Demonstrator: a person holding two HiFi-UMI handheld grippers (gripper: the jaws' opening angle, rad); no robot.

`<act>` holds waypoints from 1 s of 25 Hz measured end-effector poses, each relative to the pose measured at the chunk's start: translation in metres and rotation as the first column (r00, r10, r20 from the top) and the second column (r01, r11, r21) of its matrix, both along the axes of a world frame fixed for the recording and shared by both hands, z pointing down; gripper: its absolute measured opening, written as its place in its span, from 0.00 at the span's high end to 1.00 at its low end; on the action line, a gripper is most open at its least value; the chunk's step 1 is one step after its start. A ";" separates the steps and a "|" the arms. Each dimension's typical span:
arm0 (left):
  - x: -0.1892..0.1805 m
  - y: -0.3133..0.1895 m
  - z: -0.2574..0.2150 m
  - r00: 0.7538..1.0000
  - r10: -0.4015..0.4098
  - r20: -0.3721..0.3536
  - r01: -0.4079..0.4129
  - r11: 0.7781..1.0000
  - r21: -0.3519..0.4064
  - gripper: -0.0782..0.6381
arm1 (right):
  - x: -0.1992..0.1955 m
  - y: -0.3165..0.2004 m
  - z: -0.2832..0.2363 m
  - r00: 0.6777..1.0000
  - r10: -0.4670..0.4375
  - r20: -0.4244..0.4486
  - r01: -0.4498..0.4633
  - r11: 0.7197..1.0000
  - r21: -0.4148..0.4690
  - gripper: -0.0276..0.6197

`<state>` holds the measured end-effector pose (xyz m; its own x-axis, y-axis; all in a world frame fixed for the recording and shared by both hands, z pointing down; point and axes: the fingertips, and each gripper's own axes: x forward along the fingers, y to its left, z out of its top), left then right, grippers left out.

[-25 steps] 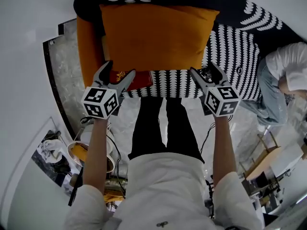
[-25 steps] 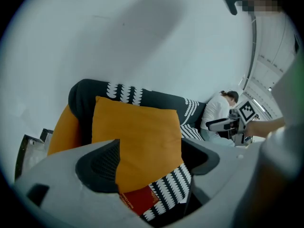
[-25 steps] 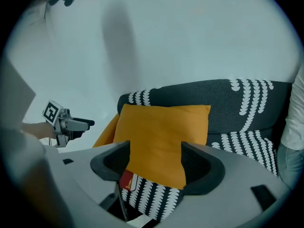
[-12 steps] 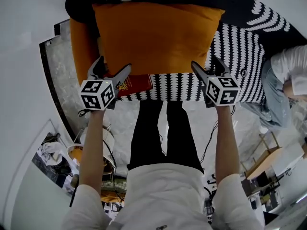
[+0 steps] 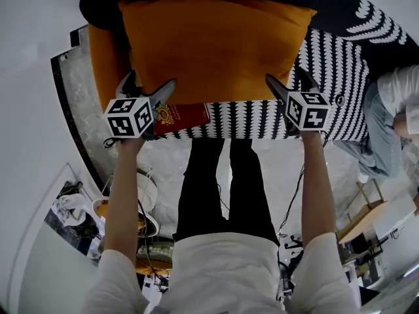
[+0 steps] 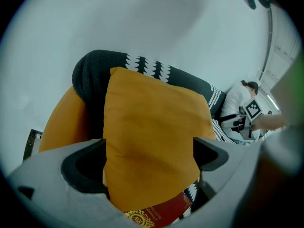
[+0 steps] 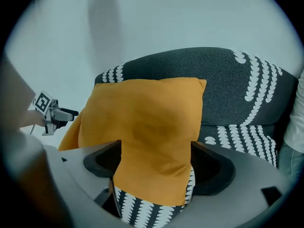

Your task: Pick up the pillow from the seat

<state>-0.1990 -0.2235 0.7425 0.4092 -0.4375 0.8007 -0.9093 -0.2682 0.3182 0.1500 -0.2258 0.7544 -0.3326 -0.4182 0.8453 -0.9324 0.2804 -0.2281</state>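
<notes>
The orange pillow (image 5: 213, 48) is propped on the patterned seat (image 5: 262, 113), against the backrest. Its lower left corner is framed by the left gripper (image 5: 149, 81) and its lower right corner by the right gripper (image 5: 287, 77). Both pairs of jaws have just been opened wide; pillow fabric is seen between them, unclamped. A red booklet (image 5: 184, 115) is partly covered by the pillow.

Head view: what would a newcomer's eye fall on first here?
The big square orange fabric pillow, propped on the dark seat with white scallop print. The left tongs and right tongs, jaws just opening wide, straddle its lower corners without pressing. A red gold-crested booklet peeks out beneath.
</notes>
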 end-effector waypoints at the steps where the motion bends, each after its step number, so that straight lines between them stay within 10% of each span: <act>1: -0.003 -0.003 0.005 1.000 -0.007 0.004 0.008 1.000 -0.002 0.11 | 0.002 -0.003 0.005 1.000 0.004 -0.004 -0.004 1.000 0.000 0.34; 25: -0.012 -0.029 0.076 1.000 -0.002 0.028 0.004 0.996 -0.085 0.07 | 0.000 -0.037 0.080 0.998 -0.010 -0.061 0.006 0.998 -0.063 0.27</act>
